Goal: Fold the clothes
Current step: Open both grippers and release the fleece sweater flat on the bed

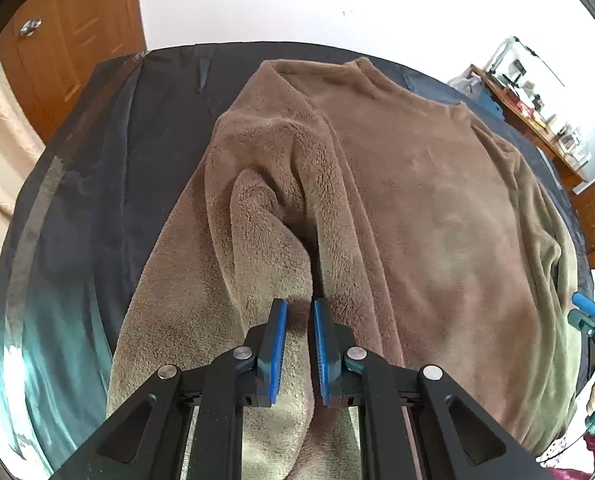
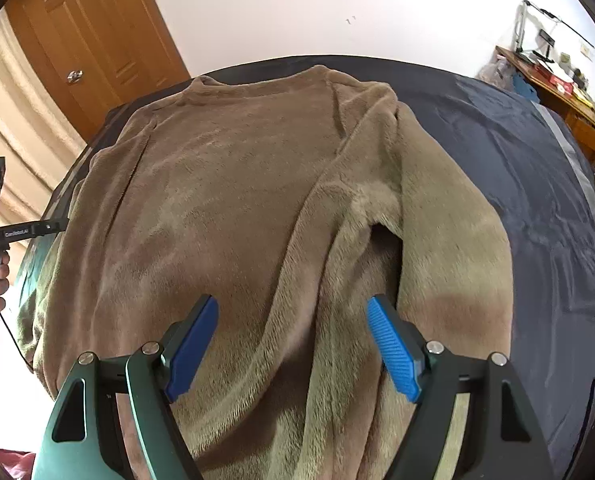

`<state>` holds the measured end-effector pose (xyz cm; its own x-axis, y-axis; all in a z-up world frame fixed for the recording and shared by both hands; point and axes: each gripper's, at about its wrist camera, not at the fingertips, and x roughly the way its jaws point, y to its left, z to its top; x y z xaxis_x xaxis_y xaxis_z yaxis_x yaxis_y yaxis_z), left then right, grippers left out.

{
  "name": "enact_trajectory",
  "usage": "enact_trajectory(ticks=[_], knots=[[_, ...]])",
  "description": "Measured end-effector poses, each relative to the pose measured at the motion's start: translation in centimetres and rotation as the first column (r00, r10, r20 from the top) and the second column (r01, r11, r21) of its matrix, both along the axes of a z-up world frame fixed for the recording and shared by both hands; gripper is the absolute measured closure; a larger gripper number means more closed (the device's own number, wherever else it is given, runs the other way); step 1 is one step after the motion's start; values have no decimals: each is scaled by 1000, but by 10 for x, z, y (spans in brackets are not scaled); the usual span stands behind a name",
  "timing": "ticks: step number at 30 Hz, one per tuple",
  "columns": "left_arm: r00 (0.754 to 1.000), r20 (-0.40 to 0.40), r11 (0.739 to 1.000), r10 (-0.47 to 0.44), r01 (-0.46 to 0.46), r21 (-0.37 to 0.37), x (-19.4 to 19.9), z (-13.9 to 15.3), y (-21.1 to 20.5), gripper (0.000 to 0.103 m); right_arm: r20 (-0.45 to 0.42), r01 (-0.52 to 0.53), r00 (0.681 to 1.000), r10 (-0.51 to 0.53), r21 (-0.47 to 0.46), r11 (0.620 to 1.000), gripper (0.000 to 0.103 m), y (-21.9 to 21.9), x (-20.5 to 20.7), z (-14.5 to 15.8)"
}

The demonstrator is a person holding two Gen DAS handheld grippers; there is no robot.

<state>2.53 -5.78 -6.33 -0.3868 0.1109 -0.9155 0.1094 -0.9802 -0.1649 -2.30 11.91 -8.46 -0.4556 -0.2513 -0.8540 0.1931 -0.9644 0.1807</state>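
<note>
A brown fleece sweater (image 1: pixel 417 208) lies flat on a dark cloth-covered table, collar at the far end; it also shows in the right wrist view (image 2: pixel 217 200). Its left sleeve (image 1: pixel 265 184) is folded in over the body. My left gripper (image 1: pixel 300 308) is shut on a fold of that sleeve, the fabric pinched between the blue pads. My right gripper (image 2: pixel 293 312) is open and empty, hovering over the right sleeve (image 2: pixel 377 216), which is folded inward along the sweater's right side.
The dark table cover (image 1: pixel 97 184) shows to the left and also to the right (image 2: pixel 545 184) of the sweater. A wooden door (image 2: pixel 97 28) stands behind. A cluttered wooden desk (image 2: pixel 569 92) is at far right. White wall behind.
</note>
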Motion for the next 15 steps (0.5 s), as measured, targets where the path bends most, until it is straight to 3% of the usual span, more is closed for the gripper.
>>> enact_trajectory(ticks=[3,8,15], knots=[[999,35,1000,-11,12,-26,-6,-11,2,88,3,1,1000,-1,3,1000,22,-3,-1,-2],[999,22,999,-39,39,-1,-7,-11,5,88,7,2,1000,-2,7,1000,22,-7,-2,-5],[1000,13,999,-23,23,-26,-7,-16,0,88,11,2,1000,-2,15,1000,22,-14,-5,-8]])
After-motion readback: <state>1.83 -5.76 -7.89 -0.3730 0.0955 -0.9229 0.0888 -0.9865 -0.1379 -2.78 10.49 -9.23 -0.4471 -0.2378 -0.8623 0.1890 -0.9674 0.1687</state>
